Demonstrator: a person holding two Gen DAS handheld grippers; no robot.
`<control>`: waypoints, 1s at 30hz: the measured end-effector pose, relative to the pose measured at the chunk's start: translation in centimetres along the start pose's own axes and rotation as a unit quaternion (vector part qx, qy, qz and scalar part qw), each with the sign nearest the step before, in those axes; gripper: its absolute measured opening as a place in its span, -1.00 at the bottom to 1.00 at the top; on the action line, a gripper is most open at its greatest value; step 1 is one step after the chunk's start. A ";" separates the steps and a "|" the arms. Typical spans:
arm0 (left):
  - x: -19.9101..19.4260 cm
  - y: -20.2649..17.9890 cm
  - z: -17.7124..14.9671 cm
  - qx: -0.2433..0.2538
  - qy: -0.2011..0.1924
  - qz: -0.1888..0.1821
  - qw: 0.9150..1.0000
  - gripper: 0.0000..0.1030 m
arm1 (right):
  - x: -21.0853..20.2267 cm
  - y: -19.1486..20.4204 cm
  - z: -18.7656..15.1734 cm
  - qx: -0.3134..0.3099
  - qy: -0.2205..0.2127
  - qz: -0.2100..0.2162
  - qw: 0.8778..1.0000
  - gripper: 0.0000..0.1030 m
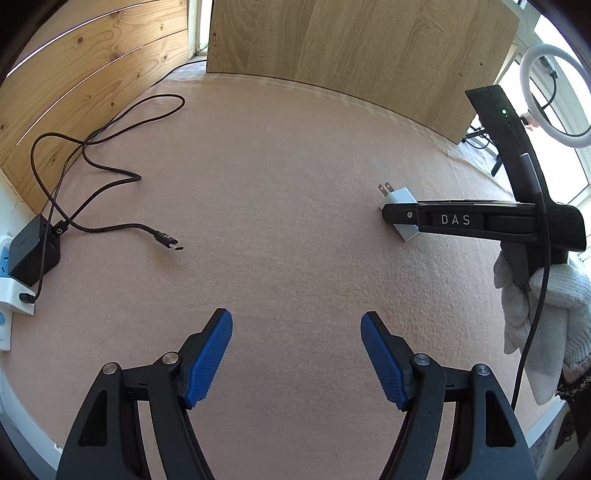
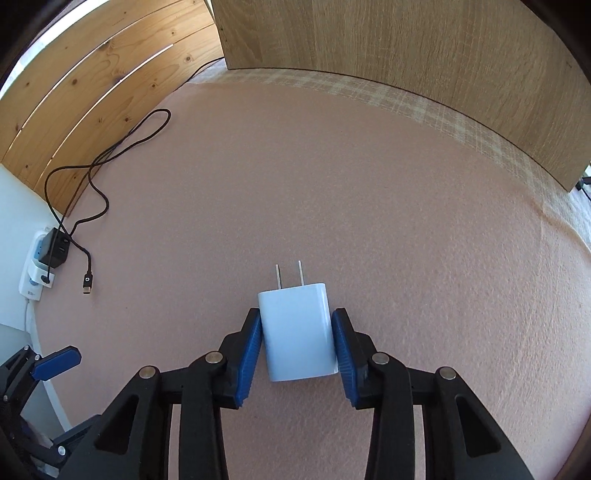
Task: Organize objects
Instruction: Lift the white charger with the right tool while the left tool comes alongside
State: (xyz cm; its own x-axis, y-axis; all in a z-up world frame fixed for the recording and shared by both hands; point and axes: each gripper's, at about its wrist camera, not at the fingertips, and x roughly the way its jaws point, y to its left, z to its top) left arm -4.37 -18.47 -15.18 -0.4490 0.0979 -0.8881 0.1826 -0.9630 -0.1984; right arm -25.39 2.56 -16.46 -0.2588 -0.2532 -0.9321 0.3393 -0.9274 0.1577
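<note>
Item 1: white wall charger (image 2: 298, 330), two flat prongs pointing away from the right gripper (image 2: 298, 347). It lies flat on the pink felt surface (image 2: 369, 203), directly between the right gripper's blue pads (image 2: 248, 354). Both pads meet its long sides, so the jaws are closed on it at a middling width. The same charger (image 1: 400, 212) shows in the left wrist view, well ahead and to the right of the left gripper, partly covered by the black finger marked DAS.

Item 2: left gripper (image 1: 296, 354). Jaws stand wide apart with nothing between the pads, over bare felt.

Item 3: black cable (image 1: 110, 162), loosely looped, far ahead and to the left of both grippers. Its free USB-C end (image 1: 170, 242) lies on the felt, ahead-left of the left gripper.

Item 4: black power adapter (image 1: 33, 254), plugged into a white power strip (image 1: 14, 295) at the far left edge; the cable runs to it.

Item 5: wooden panels (image 2: 406, 33) standing beyond the felt, ahead of both grippers.

Item 6: gloved hand (image 1: 535, 306), white glove, holding the right gripper's handle.

Item 7: ring light (image 1: 554, 96), upper right, behind that gripper.
</note>
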 end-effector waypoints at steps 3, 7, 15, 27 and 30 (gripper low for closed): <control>0.7 -1.5 -0.1 0.014 0.008 -0.004 1.000 0.46 | -1.2 -1.2 -2.7 0.028 -0.002 -0.013 1.000 -0.33; 1.9 -3.9 -0.4 0.034 0.021 -0.008 0.999 0.46 | -3.1 -3.1 -6.8 0.075 -0.006 -0.015 0.997 -0.32; 3.4 -9.2 -1.6 0.076 0.038 -0.047 0.995 0.46 | -5.7 -6.6 -12.7 0.154 -0.008 0.000 0.988 -0.32; 4.2 -15.2 -3.3 0.108 0.061 -0.100 0.987 0.46 | -8.9 -10.1 -16.2 0.186 -0.025 0.082 0.979 -0.31; 4.5 -16.4 -3.3 0.110 0.066 -0.118 0.985 0.46 | -9.0 -10.8 -16.4 0.192 -0.020 0.103 0.976 -0.31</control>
State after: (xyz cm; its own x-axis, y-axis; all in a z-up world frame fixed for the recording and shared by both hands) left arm -6.47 -1.38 -17.26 -0.3367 0.3438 -0.8766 -0.1130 -0.9390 -0.3248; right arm -11.92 19.35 -15.13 -0.2586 -0.4477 -0.8560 0.0259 -0.8890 0.4572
